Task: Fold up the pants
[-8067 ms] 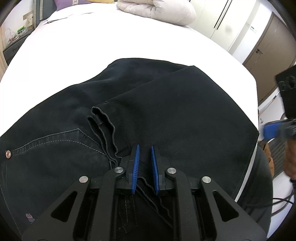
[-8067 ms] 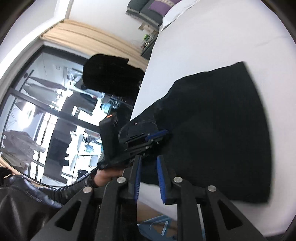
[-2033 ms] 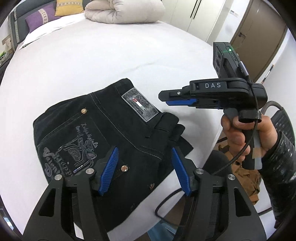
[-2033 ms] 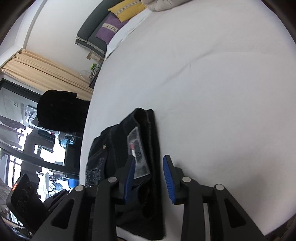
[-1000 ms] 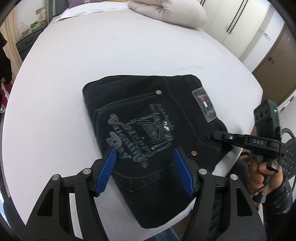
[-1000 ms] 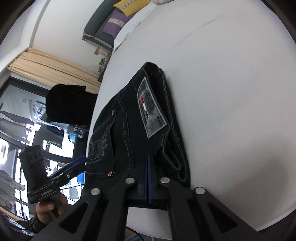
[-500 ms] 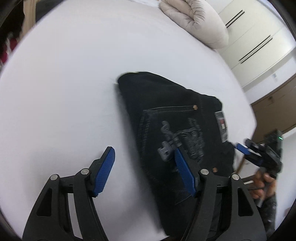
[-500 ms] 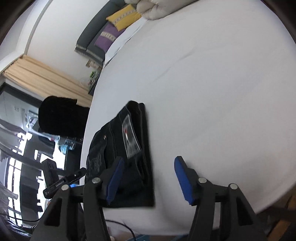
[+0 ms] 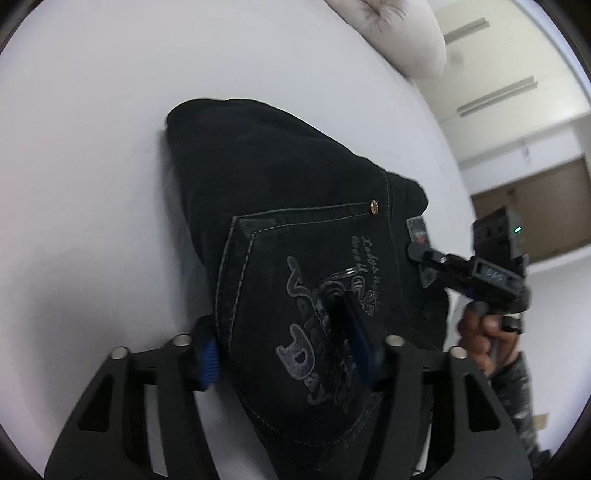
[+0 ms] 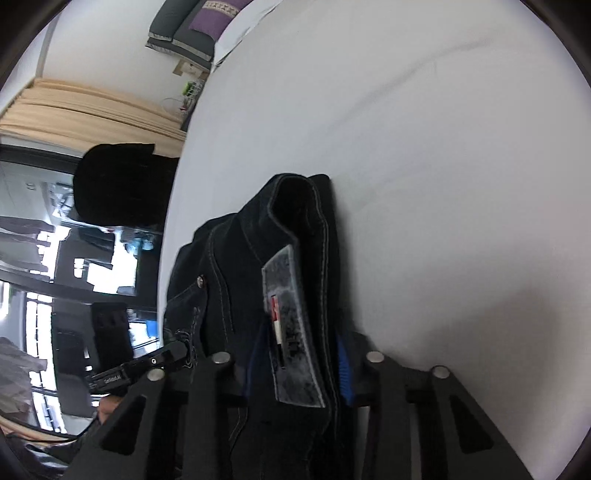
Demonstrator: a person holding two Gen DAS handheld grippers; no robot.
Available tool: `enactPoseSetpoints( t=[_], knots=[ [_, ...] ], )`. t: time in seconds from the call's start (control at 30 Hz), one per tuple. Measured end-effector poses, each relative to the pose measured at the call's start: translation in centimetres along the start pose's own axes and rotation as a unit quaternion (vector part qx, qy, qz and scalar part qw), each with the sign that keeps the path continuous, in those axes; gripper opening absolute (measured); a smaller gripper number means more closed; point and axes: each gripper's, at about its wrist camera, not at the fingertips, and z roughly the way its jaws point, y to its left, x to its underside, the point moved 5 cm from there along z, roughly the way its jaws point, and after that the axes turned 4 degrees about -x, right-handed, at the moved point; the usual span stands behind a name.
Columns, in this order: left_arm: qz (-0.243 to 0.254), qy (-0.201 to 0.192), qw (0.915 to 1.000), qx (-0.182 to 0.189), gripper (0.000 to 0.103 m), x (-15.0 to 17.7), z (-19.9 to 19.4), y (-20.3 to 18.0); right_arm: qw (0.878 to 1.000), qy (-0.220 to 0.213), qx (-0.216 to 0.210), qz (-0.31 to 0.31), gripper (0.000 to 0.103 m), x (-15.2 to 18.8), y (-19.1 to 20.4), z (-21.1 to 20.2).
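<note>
The black pants [image 9: 295, 184] lie folded into a thick packet on the white bed [image 9: 92, 147], back pocket print and grey label up. My left gripper [image 9: 282, 347] straddles the packet's near left edge. One blue pad [image 9: 208, 363] is against the side and the other lies on the pocket, jaws closing on the cloth. In the right wrist view the waistband end of the pants [image 10: 295, 206] fills the right gripper [image 10: 299, 369], its jaws closing with pads on both sides of the label. The left view shows the right gripper [image 9: 424, 254] at the label.
A pale duvet [image 9: 406, 33] lies at the bed's far end. White wardrobe doors [image 9: 498, 74] and a brown door [image 9: 535, 206] stand beyond. The bed [image 10: 443, 147] stretches bare to the right of the pants. A dark shape [image 10: 118, 184] and windows sit past the bed's left edge.
Both grippers have come in onto the folded pants. The left one dropped over the near left edge, the right one slid onto the waistband end. Both pairs of jaws have narrowed around the cloth.
</note>
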Motion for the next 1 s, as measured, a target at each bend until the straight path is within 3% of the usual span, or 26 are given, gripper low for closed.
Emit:
enactPoseSetpoints(
  t=[0.13, 0.4, 0.67, 0.8, 1.0],
  knots=[
    [0.029, -0.006, 0.9995, -0.014, 0.032, -0.1, -0.5, -0.7, 0.998, -0.016, 0.048, -0.029, 0.026, 0.8, 1.8, -0.2],
    [0.063, -0.035, 0.9972, -0.022, 0.024, 0.0, -4.2, -1.9, 0.992, -0.041, 0.090, -0.075, 0.020, 0.6, 6.8, -1.2],
    [0.084, -0.103, 0.9892, -0.063, 0.024, -1.3, -8.7, -1.3, 0.991, -0.038, 0.078, -0.101, 0.019, -2.6, 11.9, 2.0],
    [0.086, -0.106, 0.9871, -0.084, 0.024, -2.3, -8.8, -0.9, 0.990, -0.033, 0.069, -0.116, 0.019, -5.5, 15.3, 5.3],
    [0.093, -0.131, 0.9790, -0.125, 0.024, -6.6, -11.5, 4.7, 0.990, -0.021, 0.055, -0.125, 0.019, -10.2, 18.7, 10.7]
  ],
)
